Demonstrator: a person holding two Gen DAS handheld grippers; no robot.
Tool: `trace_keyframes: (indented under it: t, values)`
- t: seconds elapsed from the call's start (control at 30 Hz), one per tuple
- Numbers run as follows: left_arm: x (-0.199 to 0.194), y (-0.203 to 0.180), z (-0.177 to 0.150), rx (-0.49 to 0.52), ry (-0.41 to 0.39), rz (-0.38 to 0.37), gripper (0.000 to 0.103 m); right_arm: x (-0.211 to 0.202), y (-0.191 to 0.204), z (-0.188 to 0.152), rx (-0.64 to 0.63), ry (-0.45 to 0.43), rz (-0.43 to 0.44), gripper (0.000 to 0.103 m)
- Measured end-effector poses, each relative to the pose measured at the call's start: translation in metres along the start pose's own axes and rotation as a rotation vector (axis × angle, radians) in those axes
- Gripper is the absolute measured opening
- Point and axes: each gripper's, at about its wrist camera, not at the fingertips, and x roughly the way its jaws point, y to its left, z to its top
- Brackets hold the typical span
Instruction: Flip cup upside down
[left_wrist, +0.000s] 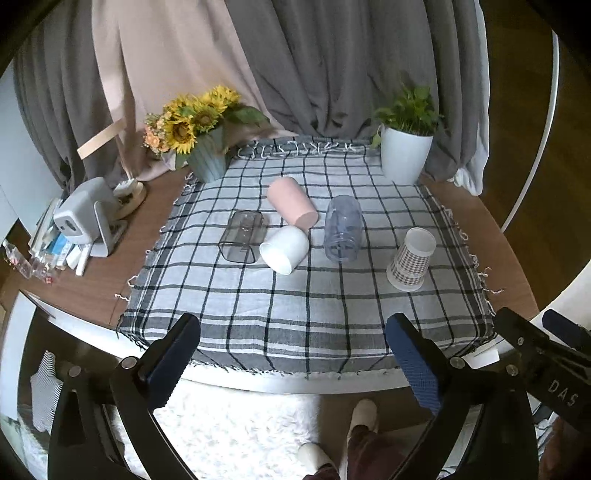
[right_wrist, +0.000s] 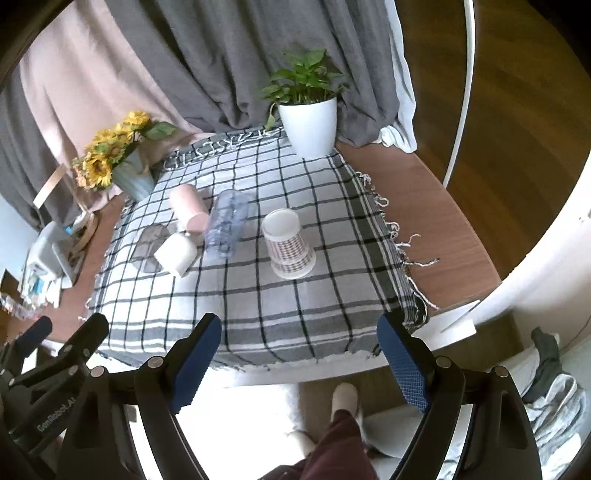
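Observation:
Several cups lie on a checked cloth (left_wrist: 295, 306). A pink cup (left_wrist: 291, 203), a white cup (left_wrist: 285, 249), a clear square cup (left_wrist: 242, 236) and a clear bluish cup (left_wrist: 343, 228) lie on their sides. A checked paper cup (left_wrist: 410, 259) stands upside down at the right; it also shows in the right wrist view (right_wrist: 290, 243). My left gripper (left_wrist: 293, 360) is open and empty, in front of the table's near edge. My right gripper (right_wrist: 299, 360) is open and empty, also short of the near edge.
A sunflower pot (left_wrist: 207, 160) stands at the back left and a white plant pot (left_wrist: 404, 157) at the back right. A grey device and clutter (left_wrist: 86, 218) sit on the wooden table left of the cloth. Curtains hang behind.

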Motion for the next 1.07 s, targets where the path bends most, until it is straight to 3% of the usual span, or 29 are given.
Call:
trace_keyframes:
  t: [0.4,1.07]
  values:
    - [-0.023,0.008,-0.01,-0.012,-0.047,-0.023,0.102,-0.019,0.011,-0.017,-0.021,-0.016,0.005,0.086]
    - [-0.025,0.011,-0.007,-0.023,-0.044,-0.031,0.102,-0.022,0.013,-0.018,-0.033,-0.014,0.012,0.086]
